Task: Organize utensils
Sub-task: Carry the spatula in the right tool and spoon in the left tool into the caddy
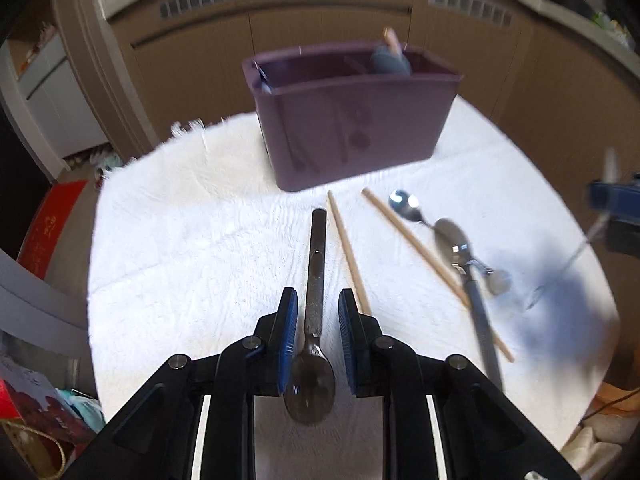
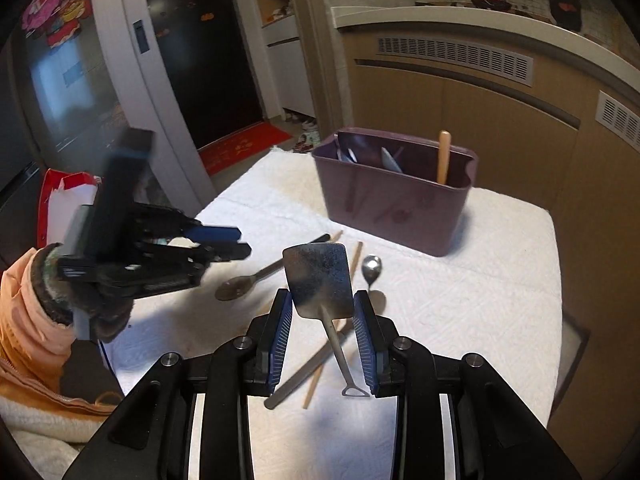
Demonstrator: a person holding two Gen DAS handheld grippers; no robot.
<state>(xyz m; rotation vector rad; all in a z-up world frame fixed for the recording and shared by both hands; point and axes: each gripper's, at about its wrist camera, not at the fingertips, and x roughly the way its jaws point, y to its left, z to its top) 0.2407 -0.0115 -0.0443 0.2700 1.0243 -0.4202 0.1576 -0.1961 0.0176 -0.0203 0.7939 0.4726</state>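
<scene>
Spatula: flat, scuffed steel blade on thin handle with looped end.

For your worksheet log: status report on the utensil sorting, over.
Left gripper open astride spoon. Right gripper shut on spatula. Chopstick close beside spoon.

On the table, the bin stands at the far side, with a wooden handle upright in its right end. Near of the bin, a spoon lies at the left, pointing near to far, between the left gripper's fingers. Just right of it lies a chopstick, then a second chopstick, then a small spoon. The right gripper holds a spatula above these.
</scene>
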